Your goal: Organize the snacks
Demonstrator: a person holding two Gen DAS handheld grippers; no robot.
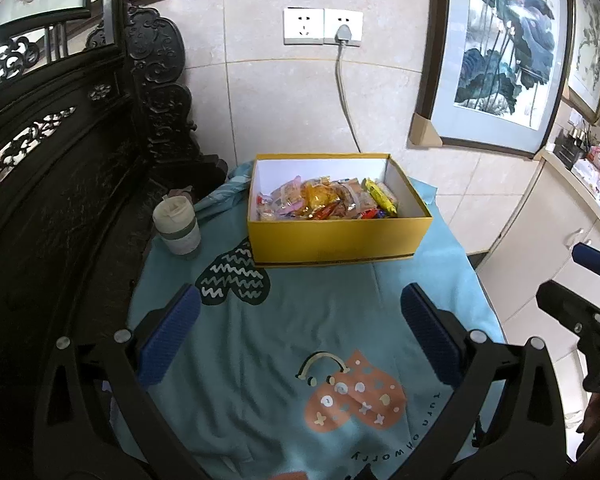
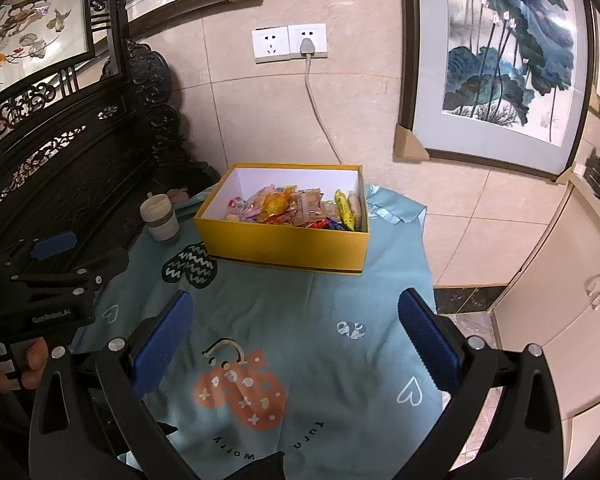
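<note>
While a blue cloth (image 1: 320,320) printed with hearts covers the table, a yellow box (image 1: 336,236) sits toward the far edge of it, and the snacks (image 1: 328,200) lie heaped inside the box, a yellow packet (image 2: 346,206) propped against its right wall. Near the cloth's far left corner, just beside the box but apart from it, stands a lidded cup (image 1: 177,226). Both claws hover over the near part of the cloth with jaws spread wide and nothing between them, the left gripper (image 1: 300,324) and the right gripper (image 2: 296,324) side by side.
</note>
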